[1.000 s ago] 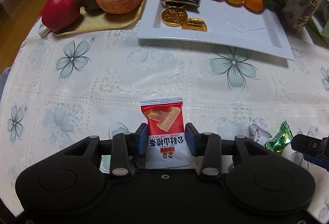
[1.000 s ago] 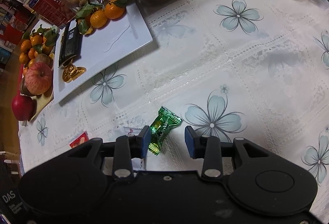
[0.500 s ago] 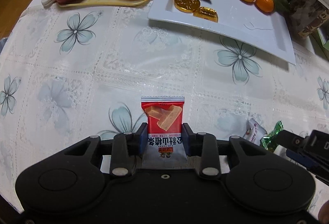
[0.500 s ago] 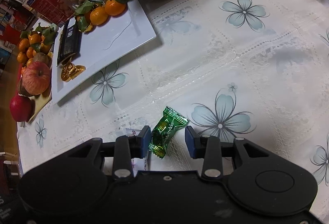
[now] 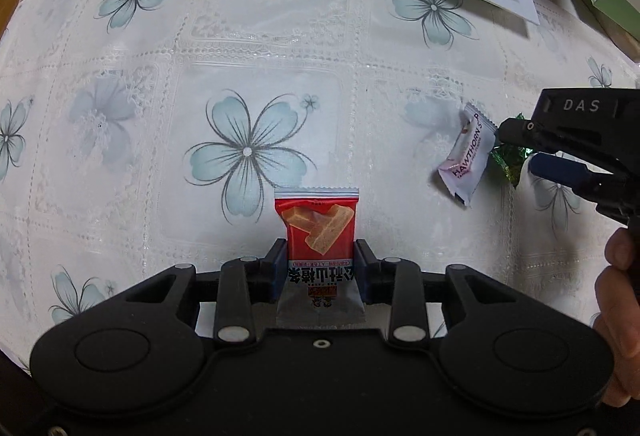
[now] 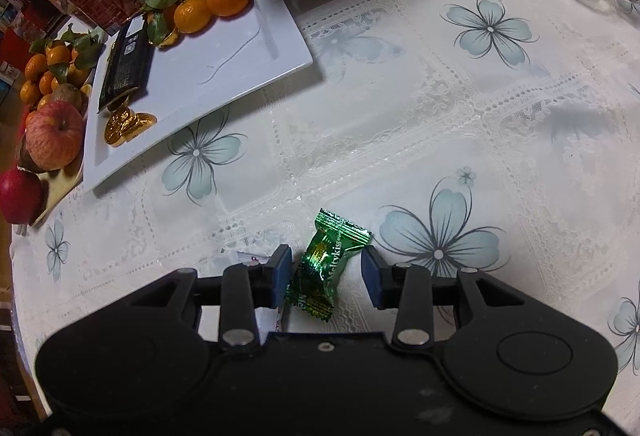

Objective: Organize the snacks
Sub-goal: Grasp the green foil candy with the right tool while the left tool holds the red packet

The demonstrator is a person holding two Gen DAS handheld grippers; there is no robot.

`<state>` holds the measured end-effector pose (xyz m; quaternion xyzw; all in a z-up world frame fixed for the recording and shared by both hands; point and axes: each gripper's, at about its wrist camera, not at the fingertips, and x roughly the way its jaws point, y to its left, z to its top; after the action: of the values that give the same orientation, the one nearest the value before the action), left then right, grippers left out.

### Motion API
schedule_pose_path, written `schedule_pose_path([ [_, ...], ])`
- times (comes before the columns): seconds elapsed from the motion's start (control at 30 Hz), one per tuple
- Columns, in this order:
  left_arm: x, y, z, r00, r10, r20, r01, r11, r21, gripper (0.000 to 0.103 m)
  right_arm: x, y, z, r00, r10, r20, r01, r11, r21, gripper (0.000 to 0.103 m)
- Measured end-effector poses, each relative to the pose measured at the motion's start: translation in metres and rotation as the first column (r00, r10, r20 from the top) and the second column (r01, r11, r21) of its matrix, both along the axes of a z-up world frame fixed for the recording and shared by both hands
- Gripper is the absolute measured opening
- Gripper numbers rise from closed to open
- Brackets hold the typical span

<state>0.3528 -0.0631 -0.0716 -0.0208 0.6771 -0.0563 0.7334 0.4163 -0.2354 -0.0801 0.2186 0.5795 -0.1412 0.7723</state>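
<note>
The left hand-held gripper points straight down at the bench, its pads pressed against both sides of a red snack packet, which it holds by the lower half. Taking the white plate as landmark: the red packet is well short of its near edge, over the flowered cloth. The right hand-held gripper is also near that edge, tilted steeply down; its jaws are opening, with a green candy on the cloth between them, touching the left pad and clear of the right one. A white hawthorn packet lies just beside the candy, away from the plate's corner.
</note>
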Motion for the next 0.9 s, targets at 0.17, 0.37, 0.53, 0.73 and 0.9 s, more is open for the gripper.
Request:
schedule_pose_path([
  [0.17,-0.003,0.002,0.004,1.0,-0.006,0.029,0.004,0.999,0.043,0.043,-0.001,0.009,0.0,0.999,0.047,0.001,-0.047,0.997,-0.054,0.041],
  [0.37,-0.003,0.014,0.006,1.0,0.001,0.026,-0.002,0.999,0.035,0.043,-0.004,0.014,0.0,0.995,0.095,-0.017,-0.096,0.988,-0.117,0.031],
  [0.53,-0.005,0.017,0.003,1.0,0.006,0.022,-0.006,0.999,0.046,0.043,-0.011,0.018,0.0,0.991,0.129,-0.04,-0.134,0.976,-0.17,0.024],
  [0.73,-0.005,0.013,-0.001,1.0,-0.001,0.024,0.0,0.998,0.056,0.043,-0.018,0.01,0.001,0.993,0.106,-0.052,-0.111,0.988,-0.106,0.022],
  [0.9,-0.006,0.009,-0.001,0.999,-0.002,0.04,0.0,0.998,0.068,0.043,-0.02,0.008,0.002,0.995,0.088,-0.052,-0.092,0.992,-0.087,0.021],
])
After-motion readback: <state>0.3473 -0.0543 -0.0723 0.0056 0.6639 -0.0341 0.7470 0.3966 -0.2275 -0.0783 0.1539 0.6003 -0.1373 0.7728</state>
